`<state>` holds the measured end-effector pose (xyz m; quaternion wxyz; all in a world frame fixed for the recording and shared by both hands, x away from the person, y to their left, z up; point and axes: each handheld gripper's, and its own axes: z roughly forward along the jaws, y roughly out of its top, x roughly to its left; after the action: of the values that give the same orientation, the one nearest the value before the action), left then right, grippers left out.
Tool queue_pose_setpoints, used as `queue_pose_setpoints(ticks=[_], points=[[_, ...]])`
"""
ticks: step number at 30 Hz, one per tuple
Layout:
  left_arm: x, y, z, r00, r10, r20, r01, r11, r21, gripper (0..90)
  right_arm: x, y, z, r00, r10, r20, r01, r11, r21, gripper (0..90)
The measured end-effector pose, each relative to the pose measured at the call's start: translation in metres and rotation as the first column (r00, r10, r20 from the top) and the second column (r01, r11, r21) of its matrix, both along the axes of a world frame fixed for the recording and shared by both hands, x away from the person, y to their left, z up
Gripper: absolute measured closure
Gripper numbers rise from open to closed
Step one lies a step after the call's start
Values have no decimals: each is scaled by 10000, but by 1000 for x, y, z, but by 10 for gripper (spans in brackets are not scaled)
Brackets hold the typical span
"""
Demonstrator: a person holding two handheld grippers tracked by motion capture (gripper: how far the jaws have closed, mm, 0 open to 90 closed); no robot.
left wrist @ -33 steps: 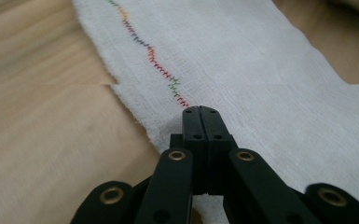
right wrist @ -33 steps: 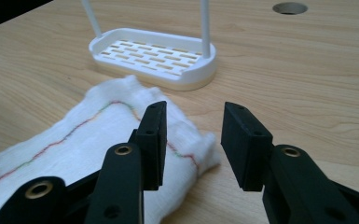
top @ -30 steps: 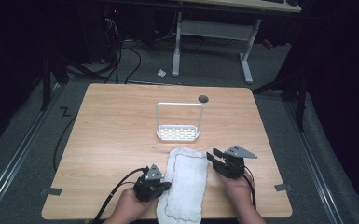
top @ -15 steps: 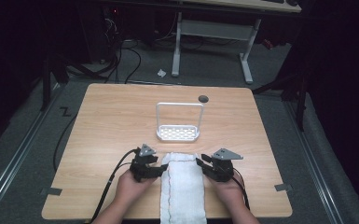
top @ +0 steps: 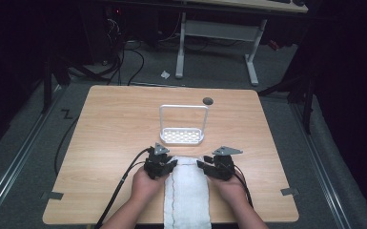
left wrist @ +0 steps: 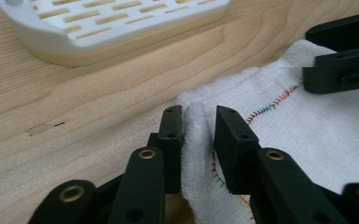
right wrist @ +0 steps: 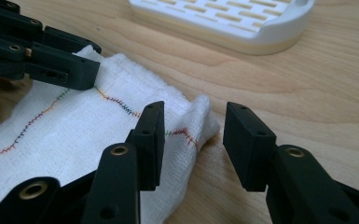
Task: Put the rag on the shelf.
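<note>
A white towel [top: 187, 191] with a multicoloured stitched line lies lengthwise at the table's near edge, between both hands. My left gripper [top: 170, 165] is at the towel's far left corner. In the left gripper view its jaws [left wrist: 199, 114] pinch a raised fold of the towel [left wrist: 307, 121]. My right gripper [top: 203, 165] is at the far right corner. It stands open [right wrist: 193, 116], with the towel's bunched corner [right wrist: 200, 116] lying loose between the jaws. Each gripper view also shows the other gripper across the cloth.
A white slotted rack [top: 182, 136] with an upright wire loop stands just beyond the towel, mid-table. A small dark round hole [top: 208, 100] sits near the table's far edge. Black cables [top: 124, 176] trail off the near left. Bare wood lies on both sides.
Both hands have moved forward along the towel's sides to its far corners. The left gripper has closed on the left corner; the towel now lies straighter and narrower.
</note>
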<state>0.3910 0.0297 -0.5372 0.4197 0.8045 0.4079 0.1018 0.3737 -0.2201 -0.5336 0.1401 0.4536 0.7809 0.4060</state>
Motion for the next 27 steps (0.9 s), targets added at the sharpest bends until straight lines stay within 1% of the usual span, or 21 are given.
queue_pose_setpoints(ticks=[1, 2, 3, 4, 6, 7, 8, 9, 10, 12, 14, 15, 16, 17, 18, 19, 20, 22, 23, 26, 27], points=[[0, 0, 0, 10000, 0, 0, 0, 10000, 0, 734, 0, 0, 0, 10000, 0, 0, 0, 10000, 0, 597], [1, 2, -2, 10000, 48, -75, -50, 9996, -270, 752, 2, 4, -3, 9997, 109, -229, -111, 9999, -73, 616], [2, 4, -3, 9999, 20, -144, -26, 9991, -417, 766, 2, 4, -4, 9998, 137, -136, -137, 9999, -67, 623], [2, 4, -3, 9999, 20, -144, -26, 9991, -417, 779, 2, 4, -4, 9998, 137, -136, -137, 9999, -67, 623], [3, 5, -4, 9993, 60, -379, -88, 9972, -744, 794, 2, 5, -4, 9998, 88, -190, -88, 10000, -17, 653], [4, 5, -4, 9990, 41, -447, -77, 9967, -812, 815, 2, 6, -4, 9996, 123, -255, -123, 9999, 30, 713], [4, 5, -4, 9990, 41, -447, -77, 9967, -812, 821, 2, 6, -4, 9995, 185, -250, -185, 9998, 0, 741], [4, 5, -4, 9989, 30, -458, -67, 9967, -811, 821, 2, 6, -4, 9995, 185, -250, -185, 9998, 0, 741], [4, 5, -4, 9989, 25, -460, -63, 9967, -812, 829, 1, 8, -4, 9992, 311, -236, -313, 9995, -55, 798], [4, 5, -4, 9988, 10, -497, -52, 9964, -849, 830, 1, 10, -4, 9991, 386, -163, -389, 9990, -197, 821], [4, 5, -4, 9991, 19, -427, -54, 9966, -817, 833, -1, 12, -2, 9993, 376, -65, -378, 9986, -358, 834], [3, 5, -4, 9993, 17, -367, -46, 9968, -797, 834, -1, 12, -1, 9991, 406, 78, -402, 9983, -424, 836], [2, 5, -3, 9996, 15, -292, -39, 9966, -828, 837, -2, 12, 0, 9990, 409, 187, -401, 9984, -399, 837], [2, 5, -3, 9996, 15, -292, -39, 9966, -828, 837, -2, 12, 0, 9990, 409, 187, -401, 9984, -399, 837], [2, 7, -2, 9999, -26, -170, 11, 9963, -862, 839, -4, 12, 4, 9986, 396, 360, -388, 9990, -224, 839], [2, 7, -2, 9999, -26, -170, 11, 9963, -862, 839, -4, 12, 4, 9986, 396, 360, -388, 9990, -224, 839], [1, 8, -1, 10000, -8, -63, 2, 9954, -953, 839, -6, 12, 7, 9983, 385, 429, -380, 9992, -135, 839], [-1, 9, 3, 9995, -81, 304, 112, 9944, -1051, 839, -10, 13, 12, 9965, 354, 754, -354, 9994, -13, 840], [-1, 10, 6, 9989, -68, 469, 124, 9927, -1200, 836, -11, 15, 14, 9944, 236, 1034, -255, 9995, 175, 841], [-1, 12, 9, 9988, -17, 495, 83, 9912, -1318, 837, -10, 18, 15, 9938, 174, 1097, -198, 9996, 214, 840], [0, 15, 14, 9982, 75, 592, 19, 9877, -1564, 838, -10, 20, 17, 9927, 183, 1190, -204, 9997, 160, 840]])
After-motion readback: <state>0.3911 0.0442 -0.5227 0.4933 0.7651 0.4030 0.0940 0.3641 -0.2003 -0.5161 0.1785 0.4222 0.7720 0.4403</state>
